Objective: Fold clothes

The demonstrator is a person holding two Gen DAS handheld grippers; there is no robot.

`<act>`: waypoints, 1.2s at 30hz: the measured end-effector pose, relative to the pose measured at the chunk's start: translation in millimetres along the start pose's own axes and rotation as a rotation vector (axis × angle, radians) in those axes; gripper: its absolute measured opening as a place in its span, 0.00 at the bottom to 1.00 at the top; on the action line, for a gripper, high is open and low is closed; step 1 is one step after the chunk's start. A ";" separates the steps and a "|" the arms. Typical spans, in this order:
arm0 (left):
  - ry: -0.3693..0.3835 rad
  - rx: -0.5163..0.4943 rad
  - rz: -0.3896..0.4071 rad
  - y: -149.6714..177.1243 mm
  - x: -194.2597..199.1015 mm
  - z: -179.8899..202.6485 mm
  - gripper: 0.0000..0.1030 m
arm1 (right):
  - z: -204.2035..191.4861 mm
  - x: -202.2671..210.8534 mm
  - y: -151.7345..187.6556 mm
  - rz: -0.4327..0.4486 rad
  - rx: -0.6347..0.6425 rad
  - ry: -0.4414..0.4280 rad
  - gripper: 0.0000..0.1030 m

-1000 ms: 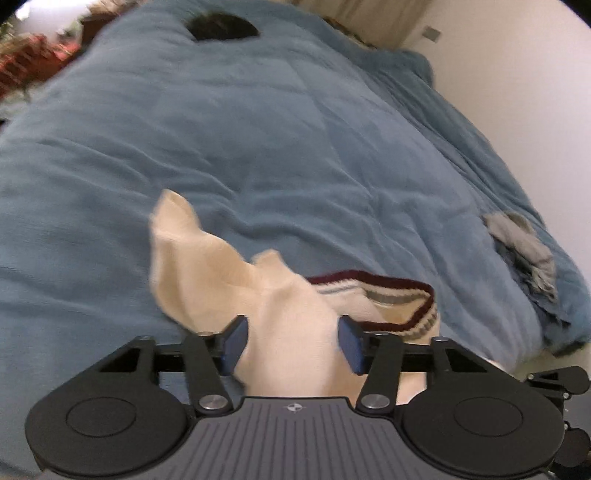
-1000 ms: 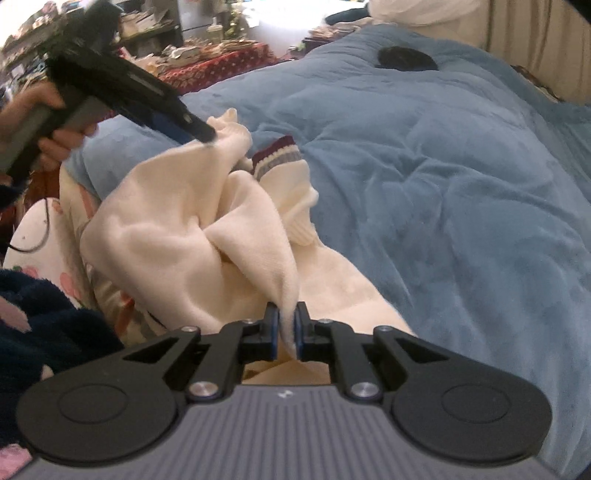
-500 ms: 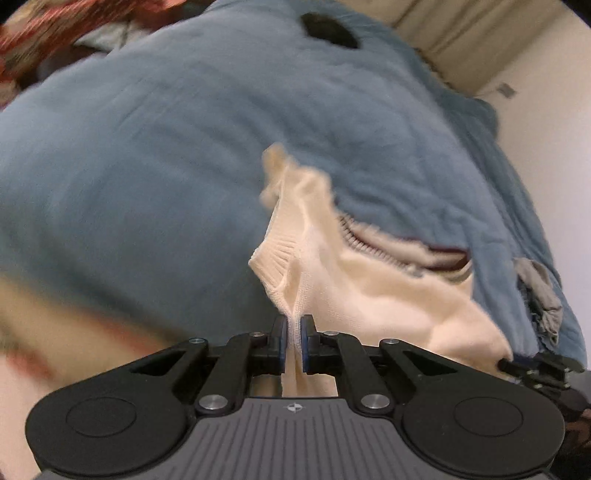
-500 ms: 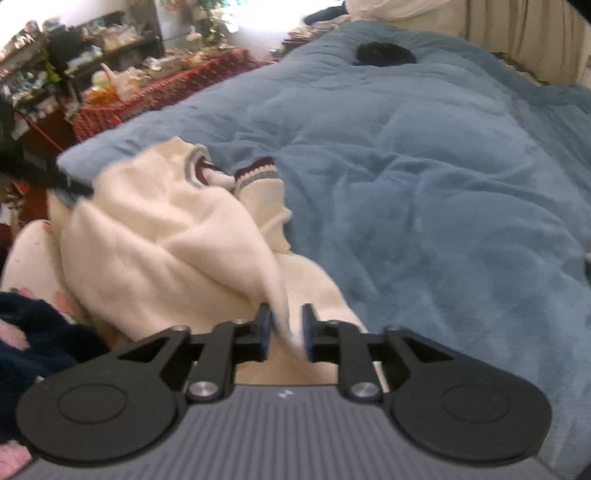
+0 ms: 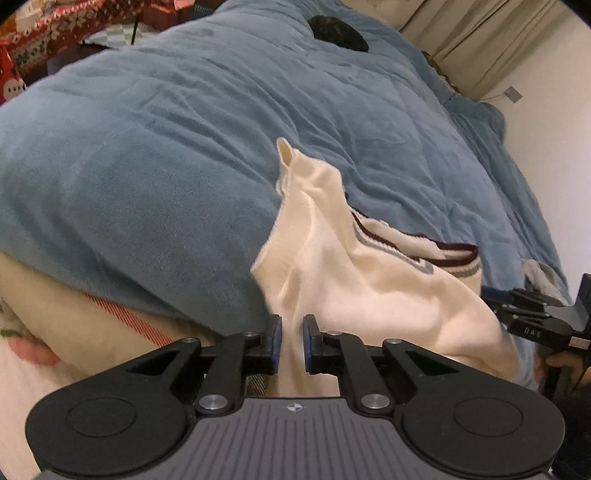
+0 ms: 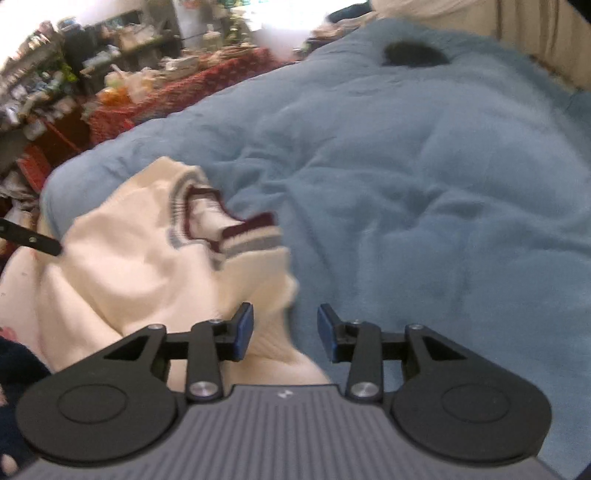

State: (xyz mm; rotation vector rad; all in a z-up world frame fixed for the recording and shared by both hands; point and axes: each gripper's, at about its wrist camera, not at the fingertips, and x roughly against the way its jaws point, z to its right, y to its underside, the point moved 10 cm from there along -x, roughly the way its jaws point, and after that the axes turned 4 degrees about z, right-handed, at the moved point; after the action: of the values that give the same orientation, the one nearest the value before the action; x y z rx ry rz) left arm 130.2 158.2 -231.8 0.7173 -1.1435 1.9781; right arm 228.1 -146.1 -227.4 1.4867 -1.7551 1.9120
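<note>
A cream knit sweater (image 5: 354, 273) with a maroon and grey striped collar lies bunched on the near edge of the blue bed cover (image 5: 184, 147). My left gripper (image 5: 291, 341) is nearly shut, pinching a fold of the sweater between its blue pads. In the right wrist view the sweater (image 6: 147, 254) lies to the left. My right gripper (image 6: 284, 332) is open, with cream fabric lying between its jaws, not pinched. The right gripper also shows in the left wrist view (image 5: 532, 321) at the sweater's right side.
A dark round object (image 5: 338, 31) lies at the far end of the bed. A grey cloth (image 5: 543, 273) lies at the bed's right edge. A cluttered table with red cloth (image 6: 177, 92) stands left of the bed. Curtains and a wall are behind.
My right gripper has opened and let go of the sweater. My left gripper, open a second ago, has closed on a fold. The sweater has dropped lower onto the bed.
</note>
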 end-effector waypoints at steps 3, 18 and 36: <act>0.008 0.018 0.001 -5.5 -7.1 -0.4 0.24 | -6.0 -18.3 1.7 -0.010 -0.023 -0.046 0.41; 0.031 0.009 0.030 -49.1 -28.5 29.4 0.05 | 7.7 29.1 -57.9 0.191 -0.106 0.014 0.07; -0.062 -0.116 -0.035 -114.7 -108.4 43.2 0.09 | 152.9 18.2 -109.9 0.166 -0.107 0.322 0.15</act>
State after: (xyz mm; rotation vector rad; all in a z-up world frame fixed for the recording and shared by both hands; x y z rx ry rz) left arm 290.2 124.7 -239.0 0.7373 -1.2637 1.8552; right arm 376.5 -246.9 -167.4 0.9598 -1.8404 1.9647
